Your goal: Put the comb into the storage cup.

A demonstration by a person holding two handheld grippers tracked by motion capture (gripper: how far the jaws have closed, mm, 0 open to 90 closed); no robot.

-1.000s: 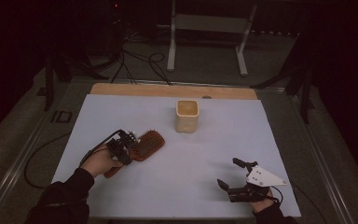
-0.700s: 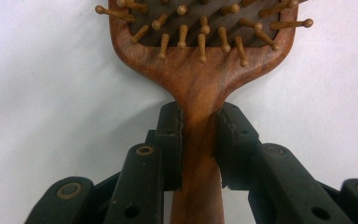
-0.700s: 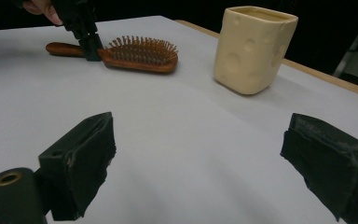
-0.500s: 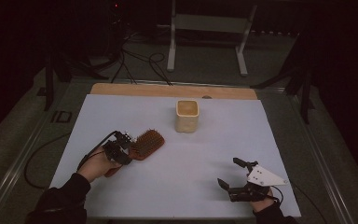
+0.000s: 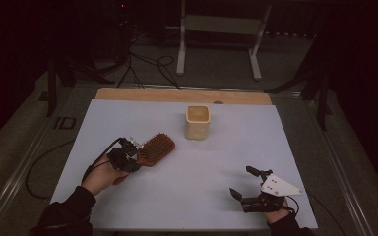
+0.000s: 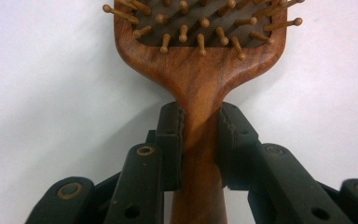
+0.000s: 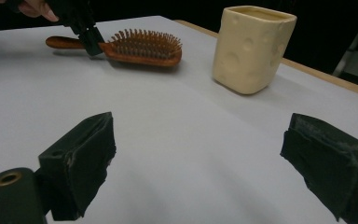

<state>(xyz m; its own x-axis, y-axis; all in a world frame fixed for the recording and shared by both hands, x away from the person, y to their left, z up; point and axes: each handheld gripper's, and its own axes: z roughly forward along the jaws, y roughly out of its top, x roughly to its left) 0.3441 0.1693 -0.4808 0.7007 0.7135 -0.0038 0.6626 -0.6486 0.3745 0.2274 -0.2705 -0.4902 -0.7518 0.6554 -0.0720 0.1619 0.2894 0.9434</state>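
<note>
A wooden hairbrush [image 5: 156,148] lies bristles-up on the white table [image 5: 216,162], left of centre. My left gripper [image 5: 134,156] is shut on the hairbrush's handle [image 6: 200,140], just below the head, both pads pressing the wood. The brush [image 7: 140,46] and the left gripper [image 7: 91,39] also appear far off in the right gripper view. A cream cup [image 5: 197,121] with dimpled sides stands upright behind the middle of the table. My right gripper [image 5: 243,183] rests open near the front right, nothing between its pads [image 7: 88,154].
A wooden strip [image 5: 182,95] runs along the table's far edge. Beyond it stand a metal stand [image 5: 216,29] and loose cables [image 5: 147,61] on the dark floor. The cup [image 7: 251,46] sits right of the brush in the right gripper view.
The left gripper and the hairbrush have shifted slightly toward the lower left. The right gripper has stayed put.
</note>
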